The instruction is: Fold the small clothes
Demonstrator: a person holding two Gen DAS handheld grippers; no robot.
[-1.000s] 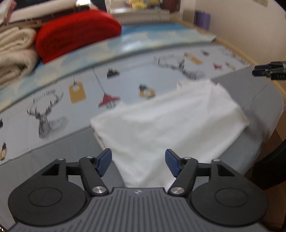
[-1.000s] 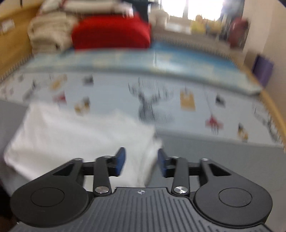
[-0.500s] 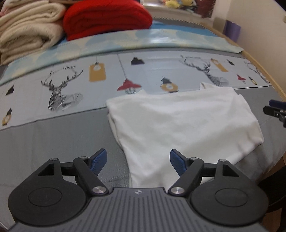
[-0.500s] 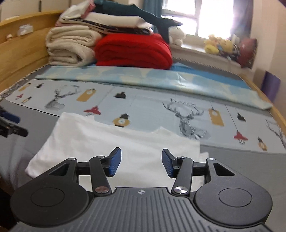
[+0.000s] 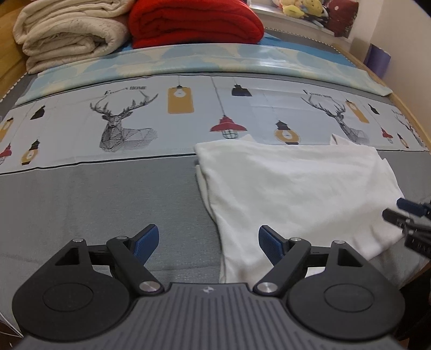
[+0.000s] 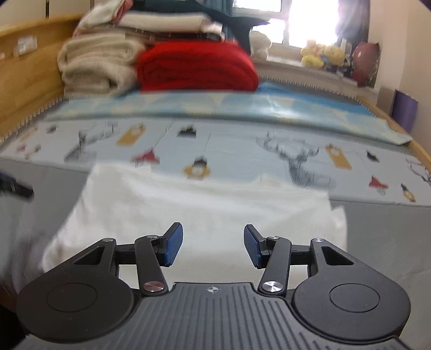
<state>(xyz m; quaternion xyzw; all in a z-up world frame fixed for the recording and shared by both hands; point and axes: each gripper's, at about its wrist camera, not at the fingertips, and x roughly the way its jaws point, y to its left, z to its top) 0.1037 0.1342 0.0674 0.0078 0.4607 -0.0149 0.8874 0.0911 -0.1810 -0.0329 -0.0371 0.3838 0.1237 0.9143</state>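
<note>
On grey bed cover near front edge: white garment [image 5: 293, 193], already folded at least once, far edge just overlapping deer-and-lamp printed sheet [image 5: 134, 113]. Lying flat, few wrinkles, layered edge showing on its left side in left wrist view.

Left gripper [image 5: 207, 242]: jaws wide and opening, nothing between pads, poised over garment's near-left corner and bare grey cover. Right gripper [image 6: 212, 246]: jaws apart, about half spread, nothing clamped, hovering above near edge of garment [image 6: 199, 207]; view blurred. Right gripper tips also visible at right edge of left wrist view, just beside garment's near-right corner.

Handling, judged: thin soft knit, very light, limp, no stiffness, sags and drags when lifted, layers likely to slide apart. Not fragile, not slippery against rubber pads.

Where to pinch, judged: both near corners, one per gripper, catching all layers together; lift low, carry toward far edge, lay down evenly. Single-layer pinch risks undoing existing fold.

Background only: cream blanket [image 5: 70, 32], red blanket [image 5: 194, 24].
</note>
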